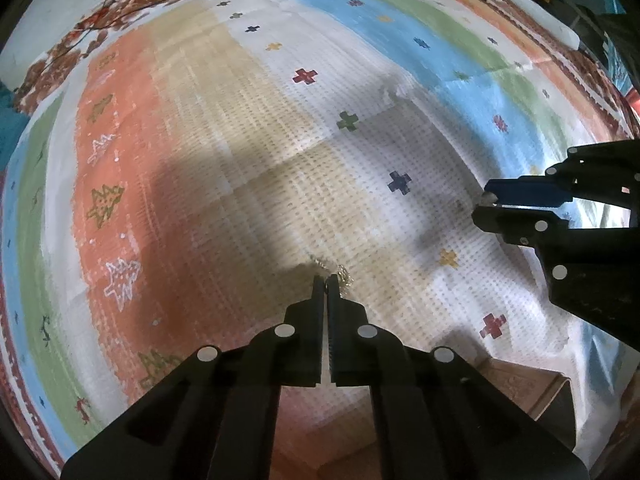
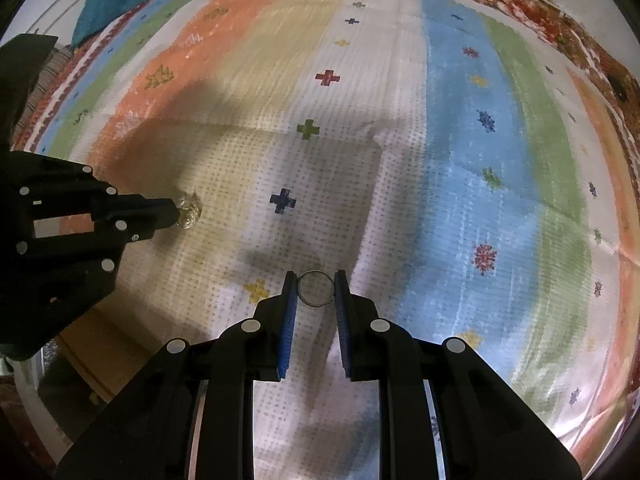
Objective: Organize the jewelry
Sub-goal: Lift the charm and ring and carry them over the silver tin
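**Two small pieces, two pinches**

Two pieces of jewelry are in play on the patterned cloth point(image 2: 400, 128). The left tongs point(image 1: 325, 280) are clenched, tips pressed to the cloth, with a bunched gold chain point(image 1: 343, 274) caught at their tips; the right wrist view shows the same chain point(image 2: 188, 210) heaped in a small glittering clump just at the tong ends. How much of it is truly pinched I cannot tell.

The right tongs point(image 2: 316, 290) are narrowed around a thin ring point(image 2: 316, 289), which stands between the blue pads point(image 2: 289, 336), each pad touching or very nearly touching its rim. I read this as a grasp across the ring's width.

Handling, as a judgement: both pieces are very light, so weight is no worry; slipping is. The ring is stiff, smooth metal with a rounded edge, and it may pop out sideways or twist flat under a hard squeeze. Holding it square across its widest part, well within the ribbed pads, suits it best.

The chain is limp and will trail, swing and snag on the cloth's weave. Taking the thick of the clump, not a stray loop, and raising it slowly should keep it together.
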### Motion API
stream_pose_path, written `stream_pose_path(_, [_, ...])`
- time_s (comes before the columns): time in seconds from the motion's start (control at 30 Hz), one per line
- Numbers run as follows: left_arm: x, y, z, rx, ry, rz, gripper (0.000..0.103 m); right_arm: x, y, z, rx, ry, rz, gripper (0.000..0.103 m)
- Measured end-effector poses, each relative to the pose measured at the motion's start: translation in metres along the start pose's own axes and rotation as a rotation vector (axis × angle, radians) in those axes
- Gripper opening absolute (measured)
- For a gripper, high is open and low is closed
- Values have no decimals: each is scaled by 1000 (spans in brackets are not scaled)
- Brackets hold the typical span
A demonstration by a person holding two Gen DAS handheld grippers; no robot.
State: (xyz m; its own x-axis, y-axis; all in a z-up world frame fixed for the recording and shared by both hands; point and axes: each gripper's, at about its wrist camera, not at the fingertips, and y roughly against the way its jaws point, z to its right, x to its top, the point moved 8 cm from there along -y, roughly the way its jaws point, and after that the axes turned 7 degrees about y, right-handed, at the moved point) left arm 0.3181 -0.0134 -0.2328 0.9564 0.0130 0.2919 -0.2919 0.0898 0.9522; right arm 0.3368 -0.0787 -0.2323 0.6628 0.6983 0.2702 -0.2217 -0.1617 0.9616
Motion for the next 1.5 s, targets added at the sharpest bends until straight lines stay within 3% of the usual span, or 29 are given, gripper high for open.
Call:
stream_pose_path(0.3, [-3,11,-3,-8,45,9,2,-11,13,1,9,-19,12,19])
stream_pose_path(0.37, [-3,12,-4,-3,55,7,9,-10,12,-1,3,-13,9,19])
stream_pose_path(0.43, [0,10,-4,6,56,5,25,-10,12,2,-2,-11,6,19])
stream_pose_path(0.63, [2,0,-10,36,76,-24,26,-11,6,5,4,-16,-5,19])
stream_pose_path(0.73, [4,-4,-3,29,59,-39,35,-12,4,6,6,-14,-10,19])
stream_pose_path(0.9, [5,-12,4,78,39,-58,34,-13,1,7,5,-8,-17,19])
stream_pose_path(1.03, [4,-13,7,94,44,-65,17,-13,2,7,4,-4,-16,19])
stream_pose_path(1.5, [-4,14,-4,77,136,-21,16,-12,20,2,-20,-14,16,19])
